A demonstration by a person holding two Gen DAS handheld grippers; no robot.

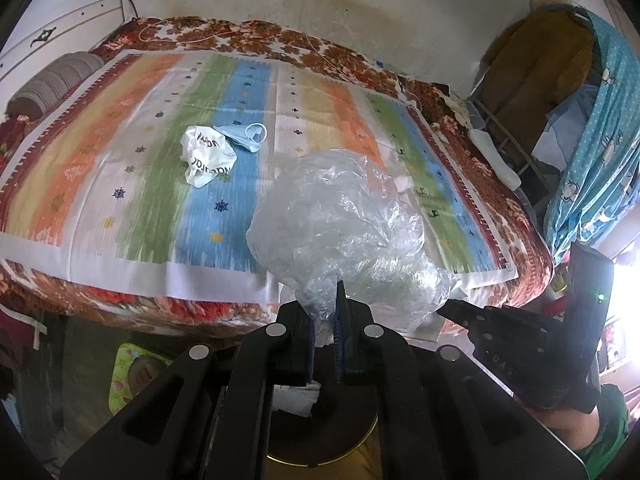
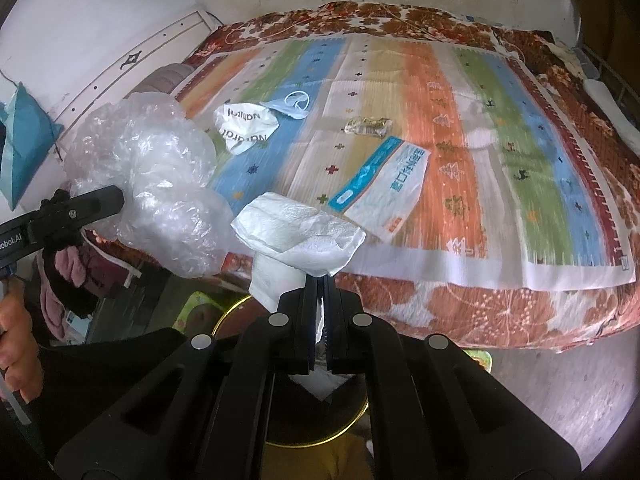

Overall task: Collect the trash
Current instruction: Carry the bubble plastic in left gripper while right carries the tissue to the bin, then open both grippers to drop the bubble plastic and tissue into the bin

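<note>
My left gripper [image 1: 323,300] is shut on a crumpled clear plastic bag [image 1: 340,224], held up at the bed's near edge; the same clear bag [image 2: 156,176] shows at the left of the right wrist view. My right gripper [image 2: 320,280] is shut on a white paper napkin [image 2: 300,236], which droops below the fingers. Both hang over a round gold-rimmed bin [image 2: 240,312] on the floor. On the striped bedspread [image 2: 460,160] lie a crumpled white printed bag [image 2: 244,128], a blue face mask [image 2: 290,106], a small clear wrapper [image 2: 368,126] and a flat white-and-blue packet [image 2: 384,184].
The bed fills the middle, with a grey pillow [image 1: 52,80] and white headboard [image 1: 60,28] at the left. A chair with hanging clothes [image 1: 532,80] and a blue dotted cloth [image 1: 600,140] stand at the right. A person's hand [image 2: 16,332] holds the left gripper.
</note>
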